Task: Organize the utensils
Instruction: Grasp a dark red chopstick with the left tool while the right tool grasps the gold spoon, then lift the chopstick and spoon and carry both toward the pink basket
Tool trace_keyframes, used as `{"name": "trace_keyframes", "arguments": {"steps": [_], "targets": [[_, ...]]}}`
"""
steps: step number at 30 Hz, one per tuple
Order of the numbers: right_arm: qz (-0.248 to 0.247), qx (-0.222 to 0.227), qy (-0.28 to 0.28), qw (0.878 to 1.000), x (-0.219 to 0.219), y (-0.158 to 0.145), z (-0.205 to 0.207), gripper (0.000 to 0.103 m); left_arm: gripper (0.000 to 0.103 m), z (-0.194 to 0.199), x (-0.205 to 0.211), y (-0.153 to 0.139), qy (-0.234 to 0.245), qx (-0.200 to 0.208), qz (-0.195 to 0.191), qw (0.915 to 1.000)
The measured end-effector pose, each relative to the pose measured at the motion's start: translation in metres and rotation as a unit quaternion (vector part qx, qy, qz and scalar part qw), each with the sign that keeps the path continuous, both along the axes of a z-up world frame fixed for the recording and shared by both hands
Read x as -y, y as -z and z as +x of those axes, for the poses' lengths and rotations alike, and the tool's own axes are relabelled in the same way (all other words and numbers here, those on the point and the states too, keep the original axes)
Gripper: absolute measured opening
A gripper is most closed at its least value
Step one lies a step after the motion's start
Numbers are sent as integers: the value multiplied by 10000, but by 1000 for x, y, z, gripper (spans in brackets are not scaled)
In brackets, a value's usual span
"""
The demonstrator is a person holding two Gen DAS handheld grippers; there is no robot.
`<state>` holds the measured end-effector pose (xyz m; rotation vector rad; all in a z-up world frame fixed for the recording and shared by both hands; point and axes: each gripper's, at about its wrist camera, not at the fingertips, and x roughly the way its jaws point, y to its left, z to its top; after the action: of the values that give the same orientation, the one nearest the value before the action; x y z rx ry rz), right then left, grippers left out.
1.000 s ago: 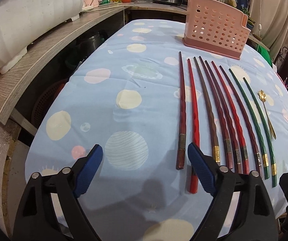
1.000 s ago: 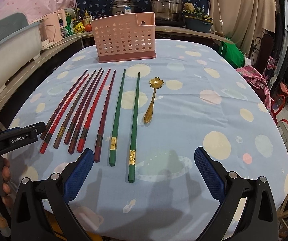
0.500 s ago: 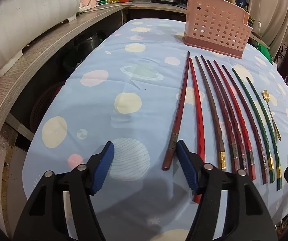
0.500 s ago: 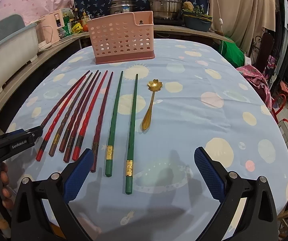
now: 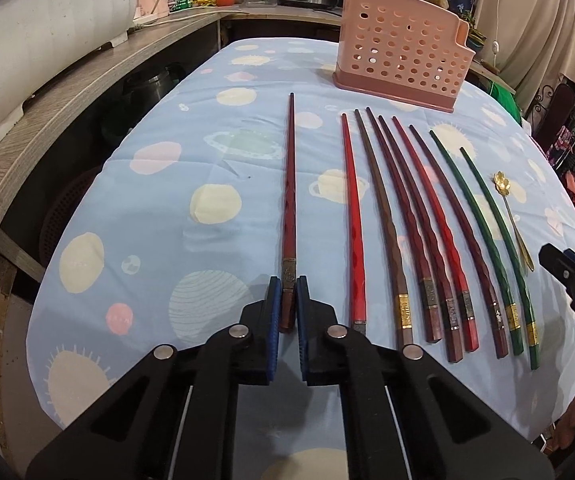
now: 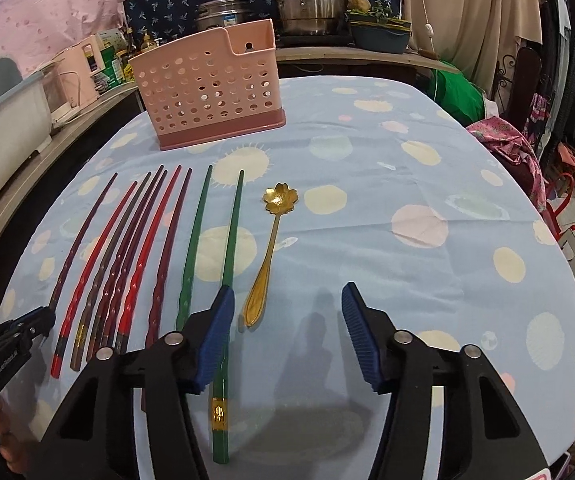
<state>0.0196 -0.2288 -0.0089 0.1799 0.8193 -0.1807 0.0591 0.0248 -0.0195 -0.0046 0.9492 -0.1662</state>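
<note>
The left gripper [image 5: 288, 312] has just closed: a second ago its jaws stood wide on either side of the leftmost chopstick, and now the blue pads clamp the near, thick end of that dark red chopstick [image 5: 289, 208]. The chopstick has also swung clear of its neighbours, so a gap of bare tablecloth [image 5: 167, 216] separates it from the bright red chopstick [image 5: 352, 216] to its right. The first pick of the sorting job looks secured, though the stick appears to lie flat on the cloth, its tip pointing toward the far pink perforated utensil holder [image 5: 401, 66], which appears empty.

The right gripper [image 6: 287, 318] has been closing too, from fully wide to about half open, and it has slid toward the far side of the table. Its pads touch nothing yet: the left pad sits just over the right-hand green chopstick [image 6: 229, 256], and the handle of the gold flower-shaped spoon [image 6: 271, 248] lies in the gap nearer that pad. Which of the two it is after cannot be told.

Both grippers point steeply down at the near edge of the table, fingers aimed away from the person. The remaining seven chopsticks lie in a fanned row between the two tools, with the holder standing well beyond their tips.
</note>
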Motion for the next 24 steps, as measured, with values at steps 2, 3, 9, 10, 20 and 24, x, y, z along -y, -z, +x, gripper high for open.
{"name": "trace_keyframes", "arguments": {"steps": [2, 3, 9, 10, 20, 24], "targets": [[138, -85, -10, 9999, 2, 5, 6, 38, 7, 1, -1, 0, -7, -16, -25, 10000], [189, -115, -26, 9998, 2, 8, 8, 36, 7, 1, -1, 0, -12, -21, -39, 10000], [78, -143, -117, 9998, -4, 15, 12, 29, 7, -1, 0, 0, -27, -2, -3, 10000], [71, -145, -134, 9998, -4, 15, 12, 24, 7, -1, 1, 0, -33, 2, 2, 10000], [352, -107, -177, 9992, 2, 11, 1, 2, 7, 0, -7, -2, -112, -164, -185, 9996], [399, 58, -142, 9991, 7, -2, -8, 2, 7, -5, -12, -9, -166, -137, -242, 9995]]}}
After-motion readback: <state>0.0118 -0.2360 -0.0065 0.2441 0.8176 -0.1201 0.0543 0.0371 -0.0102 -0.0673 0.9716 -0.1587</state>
